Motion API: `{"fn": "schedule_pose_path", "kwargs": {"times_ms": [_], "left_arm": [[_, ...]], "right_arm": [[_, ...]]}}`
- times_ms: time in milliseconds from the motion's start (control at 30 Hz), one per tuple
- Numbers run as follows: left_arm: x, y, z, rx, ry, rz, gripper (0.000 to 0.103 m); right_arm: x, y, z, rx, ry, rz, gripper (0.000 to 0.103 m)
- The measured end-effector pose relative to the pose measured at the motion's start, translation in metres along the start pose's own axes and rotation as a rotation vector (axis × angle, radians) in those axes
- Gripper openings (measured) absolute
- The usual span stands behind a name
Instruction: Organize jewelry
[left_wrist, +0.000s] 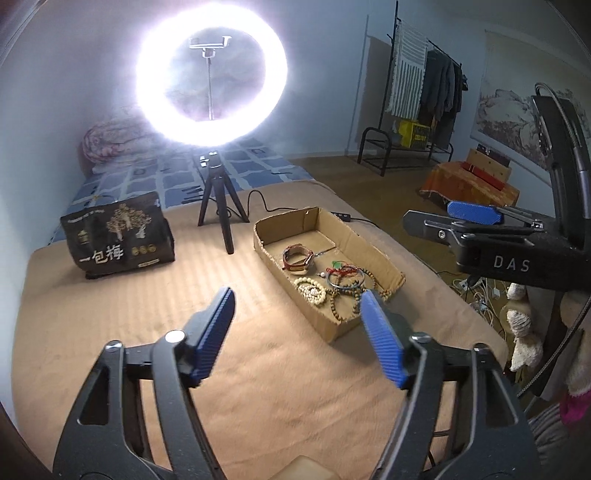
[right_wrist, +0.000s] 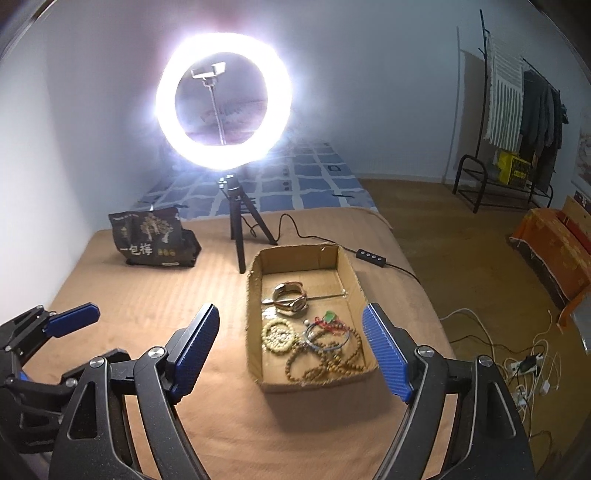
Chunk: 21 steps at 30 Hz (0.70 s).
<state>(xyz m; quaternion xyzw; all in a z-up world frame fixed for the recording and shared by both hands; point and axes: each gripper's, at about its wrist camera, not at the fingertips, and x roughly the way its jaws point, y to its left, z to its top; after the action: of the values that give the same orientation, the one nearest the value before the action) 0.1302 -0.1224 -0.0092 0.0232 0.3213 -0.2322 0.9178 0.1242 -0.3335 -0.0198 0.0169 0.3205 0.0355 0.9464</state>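
A shallow cardboard box (left_wrist: 384, 258) (right_wrist: 255, 332) lies on the tan blanket with the jewelry inside. It holds a watch with a red-brown strap (left_wrist: 298, 258) (right_wrist: 290, 298), a cream bead bracelet (left_wrist: 310, 290) (right_wrist: 277, 336), a brown bead necklace (left_wrist: 343, 302) (right_wrist: 332, 363), a thin metal bangle (right_wrist: 327, 338) and a red cord with a green pendant (left_wrist: 341, 267) (right_wrist: 330, 319). My left gripper (left_wrist: 298, 295) hangs open above the blanket, short of the box's near left side. My right gripper (right_wrist: 291, 308) is open above the box's near end. Neither holds anything.
A lit ring light on a black tripod (left_wrist: 218, 206) (right_wrist: 240, 229) stands behind the box, its cable and controller (right_wrist: 371, 256) trailing right. A black printed bag (left_wrist: 118, 236) (right_wrist: 155, 236) sits at the back left. Loose cables (right_wrist: 524, 365) lie on the floor right of the bed.
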Motion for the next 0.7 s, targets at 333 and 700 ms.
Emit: {"fn": "schedule_pose_path", "kwargs": {"times_ms": [333,700], "left_arm": [[-0.022,-0.002,-0.030,0.025,0.013,0.017,0.084],[-0.045,-0.003,-0.037,0.048,-0.024,0.080,0.097]], "right_arm": [[-0.025,0.020,-0.030,-0.017,-0.045,-0.043,0.081],[-0.037,0.022,-0.034,0.001,-0.090,-0.063,0.082]]}}
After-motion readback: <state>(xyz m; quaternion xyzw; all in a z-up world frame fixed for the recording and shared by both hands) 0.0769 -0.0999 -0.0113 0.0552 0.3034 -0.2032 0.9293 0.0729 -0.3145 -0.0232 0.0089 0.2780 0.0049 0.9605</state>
